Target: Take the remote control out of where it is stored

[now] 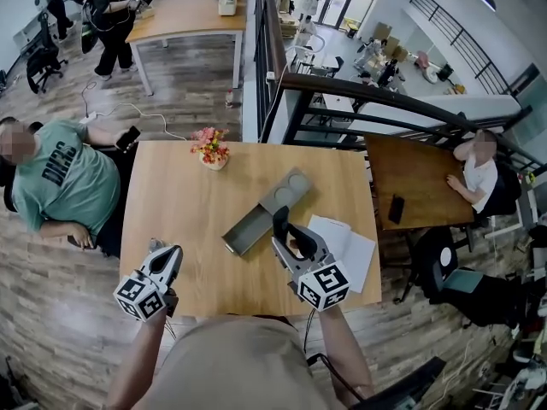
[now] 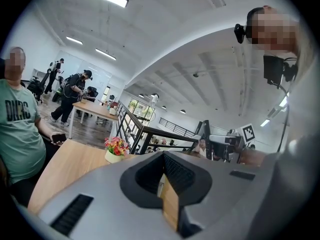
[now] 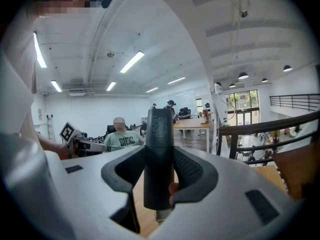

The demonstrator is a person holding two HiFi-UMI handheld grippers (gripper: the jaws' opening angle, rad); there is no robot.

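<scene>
The right hand-held gripper (image 3: 159, 170) is clenched on the remote (image 3: 158, 144), which stands upright between its jaws, just at 3 o'clock of the grey holder (image 1: 248, 229) on the tabletop (image 1: 179, 203). The left hand-held gripper (image 2: 162, 178) is at 8 o'clock, jaws closed on nothing.

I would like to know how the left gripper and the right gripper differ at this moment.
The right gripper is shut on the black remote control; the left gripper holds nothing, its jaws together. The right gripper is above the table beside the grey holder; the left gripper is at the table's near left corner, away from it. Both carry a marker cube.
</scene>
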